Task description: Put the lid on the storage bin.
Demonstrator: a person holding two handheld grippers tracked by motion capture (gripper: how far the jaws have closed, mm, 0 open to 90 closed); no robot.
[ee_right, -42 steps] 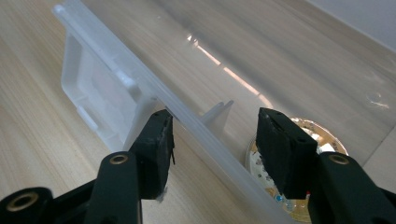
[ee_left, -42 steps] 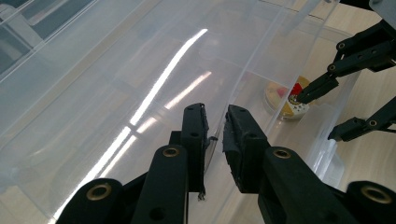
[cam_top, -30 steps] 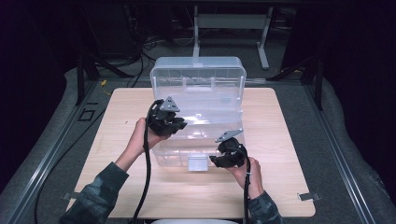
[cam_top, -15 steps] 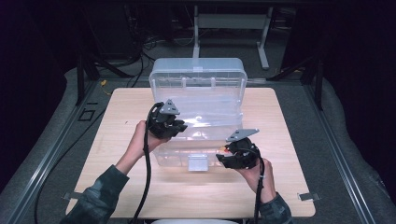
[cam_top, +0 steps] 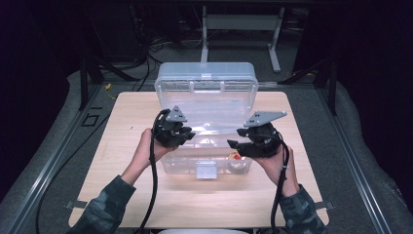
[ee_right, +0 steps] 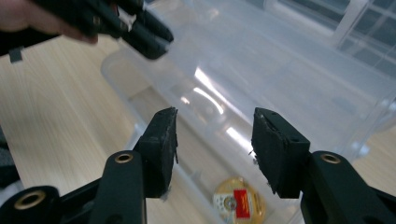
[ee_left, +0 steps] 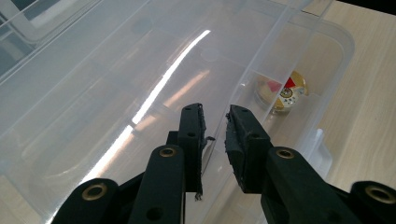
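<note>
A clear plastic storage box (cam_top: 181, 166) stands in the middle of the wooden table (cam_top: 122, 122), its lid (cam_top: 204, 74) raised at the back. A small round gold thing with a red and white label (cam_top: 237, 157) (ee_left: 282, 91) (ee_right: 238, 203) lies in the box's front right corner. My left gripper (cam_top: 190, 134) (ee_left: 215, 116) hangs over the box's left part, its jaws a narrow gap apart with nothing seen between them. The right gripper (cam_top: 231, 144) (ee_right: 215, 121) stands wide open above the front right of the box, over the gold thing. The left gripper (ee_right: 149, 32) reaches in from the top left of the right gripper view.
A white latch (cam_top: 205, 170) sits on the box's front wall. Bare wood runs left, right and in front of the box. Beyond the table lie a grey floor mat (cam_top: 341, 112), cables and a metal stand (cam_top: 241, 22).
The right gripper has moved to the right and then a little toward the back, along the front right of the box. The left gripper has hardly moved.
</note>
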